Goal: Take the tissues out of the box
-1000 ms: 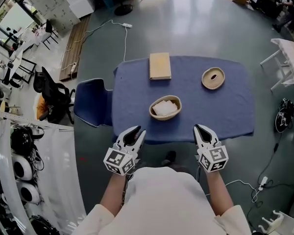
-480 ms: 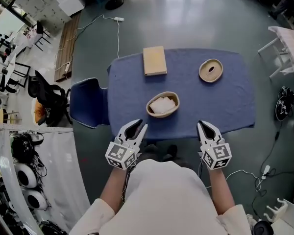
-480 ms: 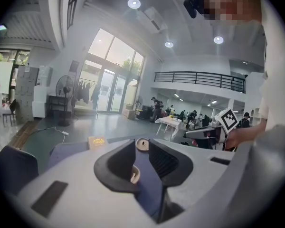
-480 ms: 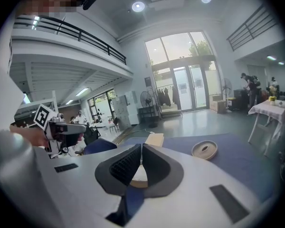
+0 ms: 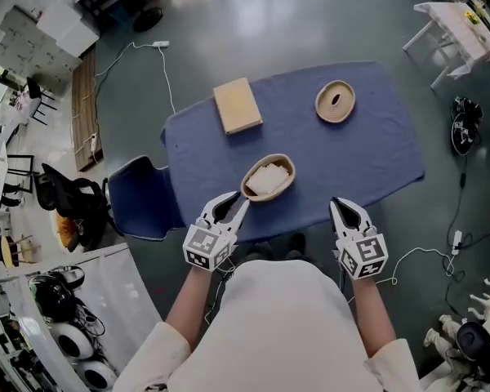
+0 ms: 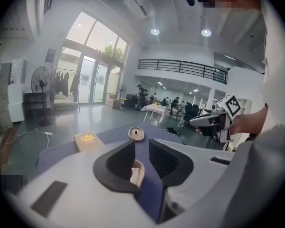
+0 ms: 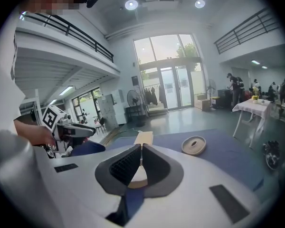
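Blue cloth point(image 5: 367, 153) covered the bench. Left gripper point(image 5: 235, 202) was over the near edge with its jaws partly apart, a moderate gap and nothing gripped (in its own view the box showed through the gap, beyond the tips and not between the pads).

Oval wooden box point(image 5: 287, 168) lay just ahead of the left gripper's tips, a touch to their right. It was very close; I couldn't tell whether they touched. White tissues point(image 5: 266, 179) sat inside the box.

Right gripper point(image 5: 339, 207) had its jaw tips closed together and was empty. It was held off the near edge of the bench, with the box ahead and to its left, clearly apart from it.

Round wooden disc with a slot point(image 5: 335, 101) lay far ahead of the right gripper, well past the box. Flat tan block point(image 5: 237, 105) lay far ahead of the left gripper, also beyond the box.

Blue chair point(image 5: 139, 198) stood off to the left gripper's left, beside the bench.
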